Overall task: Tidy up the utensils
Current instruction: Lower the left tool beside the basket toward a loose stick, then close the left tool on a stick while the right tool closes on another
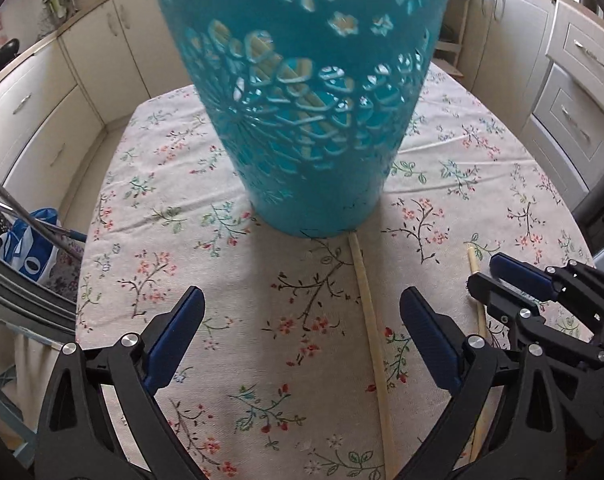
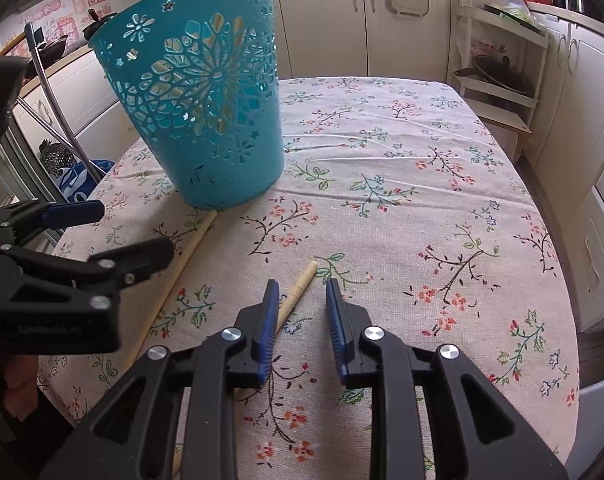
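Note:
A teal perforated bucket [image 1: 306,112] stands on the floral tablecloth [image 1: 181,240], with pale sticks showing through its holes; it also shows in the right wrist view [image 2: 205,112]. A long wooden stick [image 1: 372,340] lies on the cloth, its far end at the bucket's base. My left gripper [image 1: 302,320] is open and empty, just behind the bucket, the stick between its fingers. A shorter wooden stick [image 2: 299,288] lies beside my right gripper [image 2: 302,304], which is open and empty; the stick passes under its left finger. The right gripper also shows in the left wrist view [image 1: 498,276].
Cream kitchen cabinets [image 2: 402,28] surround the table. A white shelf rack [image 2: 498,76] with pans stands at the far right. A blue and white bag [image 1: 33,244] and metal chair tubes [image 2: 53,112] are off the table's left edge. The left gripper [image 2: 101,248] crosses the right wrist view.

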Demonstrator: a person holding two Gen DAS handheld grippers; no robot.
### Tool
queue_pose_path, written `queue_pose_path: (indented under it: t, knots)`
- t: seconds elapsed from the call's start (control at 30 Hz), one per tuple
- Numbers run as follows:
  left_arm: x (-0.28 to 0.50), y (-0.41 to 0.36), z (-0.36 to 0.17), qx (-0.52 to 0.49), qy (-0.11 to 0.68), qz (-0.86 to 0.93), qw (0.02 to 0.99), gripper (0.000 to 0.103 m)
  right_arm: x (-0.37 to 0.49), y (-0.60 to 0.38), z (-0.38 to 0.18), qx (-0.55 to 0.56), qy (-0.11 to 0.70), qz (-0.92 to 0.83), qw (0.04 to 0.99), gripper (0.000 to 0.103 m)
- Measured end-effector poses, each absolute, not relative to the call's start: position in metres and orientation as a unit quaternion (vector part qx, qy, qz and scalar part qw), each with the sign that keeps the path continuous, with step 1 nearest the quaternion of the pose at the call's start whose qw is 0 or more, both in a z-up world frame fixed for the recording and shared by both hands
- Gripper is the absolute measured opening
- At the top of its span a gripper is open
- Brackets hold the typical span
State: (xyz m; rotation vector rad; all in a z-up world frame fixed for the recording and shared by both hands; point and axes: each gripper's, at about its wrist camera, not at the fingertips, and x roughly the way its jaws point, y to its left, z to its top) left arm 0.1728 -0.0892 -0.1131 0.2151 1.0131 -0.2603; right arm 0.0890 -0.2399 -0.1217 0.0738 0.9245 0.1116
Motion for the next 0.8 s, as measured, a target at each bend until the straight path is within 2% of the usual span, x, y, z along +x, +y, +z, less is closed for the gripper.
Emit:
queue_pose_path:
  t: [0.07,0.17,0.23,0.27,0.33,0.4,0.43,0.57,0.6,0.63,0.67,0.8]
  knots:
    - [0.172,-0.094,-0.116,0.112,0.485,-0.129,0.858,0.092,0.088,-0.24,-0.121,0.034,0.445,0.055,0.893,0.027]
    - [0.171,-0.1,-0.122,0.118,0.492,-0.139,0.852,0.081,0.088,-0.241,-0.121,0.03,0.444,0.058,0.894,0.029]
    - [0.171,-0.104,-0.127,0.122,0.498,-0.147,0.846,0.064,0.088,-0.24,-0.121,0.029,0.444,0.061,0.893,0.03]
    - [0.17,-0.104,-0.127,0.117,0.496,-0.154,0.846,0.06,0.088,-0.239,-0.12,0.027,0.444,0.061,0.893,0.031]
    - [0.169,-0.104,-0.127,0.098,0.498,-0.174,0.844,0.03,0.089,-0.236,-0.121,0.024,0.445,0.061,0.893,0.033]
    - [0.169,-0.101,-0.127,0.098,0.496,-0.165,0.847,0.014,0.09,-0.234,-0.121,0.019,0.445,0.059,0.893,0.035]
    - [0.169,-0.096,-0.128,0.086,0.498,-0.161,0.848,0.009,0.092,-0.233,-0.122,0.015,0.444,0.06,0.894,0.035]
    - [0.174,-0.073,-0.128,0.016,0.512,-0.145,0.847,0.005,0.094,-0.219,-0.123,-0.009,0.444,0.066,0.894,0.032]
    - [0.175,-0.065,-0.129,-0.006,0.515,-0.14,0.846,0.005,0.094,-0.213,-0.123,-0.028,0.442,0.064,0.894,0.029]
    - [0.176,-0.057,-0.13,-0.029,0.518,-0.136,0.844,0.005,0.094,-0.205,-0.123,-0.049,0.437,0.065,0.896,0.018]
    - [0.176,-0.051,-0.13,-0.043,0.519,-0.133,0.843,0.005,0.093,-0.198,-0.123,-0.068,0.434,0.069,0.896,0.013]
    - [0.175,-0.037,-0.133,-0.065,0.521,-0.128,0.841,0.005,0.09,-0.188,-0.123,-0.095,0.424,0.075,0.897,0.012]
